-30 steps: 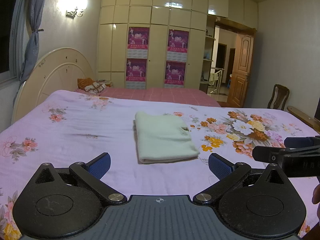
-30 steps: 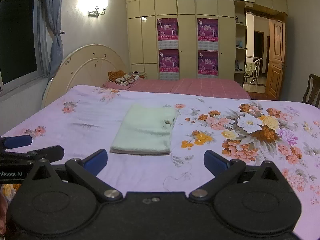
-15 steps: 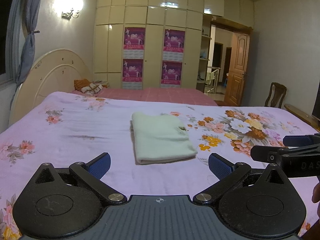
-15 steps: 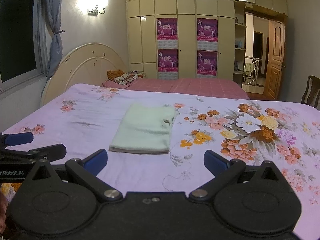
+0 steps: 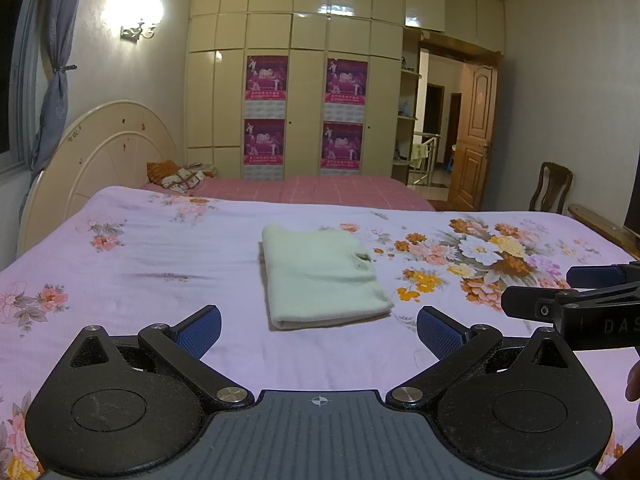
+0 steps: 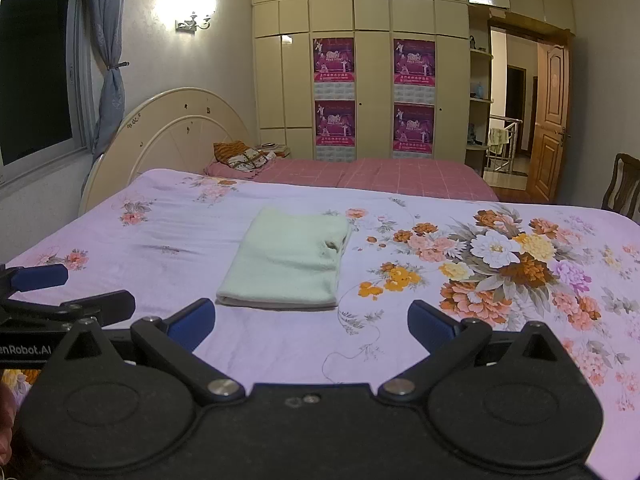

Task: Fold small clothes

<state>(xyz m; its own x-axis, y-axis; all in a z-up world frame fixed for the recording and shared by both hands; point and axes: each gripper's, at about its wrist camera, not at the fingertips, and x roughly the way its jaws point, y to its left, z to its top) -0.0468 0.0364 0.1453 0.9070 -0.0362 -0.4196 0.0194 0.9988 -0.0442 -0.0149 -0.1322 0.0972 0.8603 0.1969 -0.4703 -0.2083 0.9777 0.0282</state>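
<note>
A pale green garment (image 5: 320, 276) lies folded into a flat rectangle on the floral lilac bedsheet (image 5: 140, 264); it also shows in the right wrist view (image 6: 288, 260). My left gripper (image 5: 319, 332) is open and empty, held above the sheet short of the garment's near edge. My right gripper (image 6: 311, 326) is open and empty, also short of the garment. The right gripper shows at the right edge of the left wrist view (image 5: 580, 292), and the left gripper at the left edge of the right wrist view (image 6: 56, 292).
A cream headboard (image 6: 172, 136) stands at the far left with a patterned pillow (image 6: 240, 158) beside it. A pink checked bed section (image 6: 380, 174) lies beyond. A wardrobe with posters (image 6: 372, 96), an open wooden door (image 6: 550, 124) and a chair (image 5: 550, 192) stand behind.
Both grippers have drawn back and risen slightly from the folded garment. The jaws stay open and the garment has not moved.
</note>
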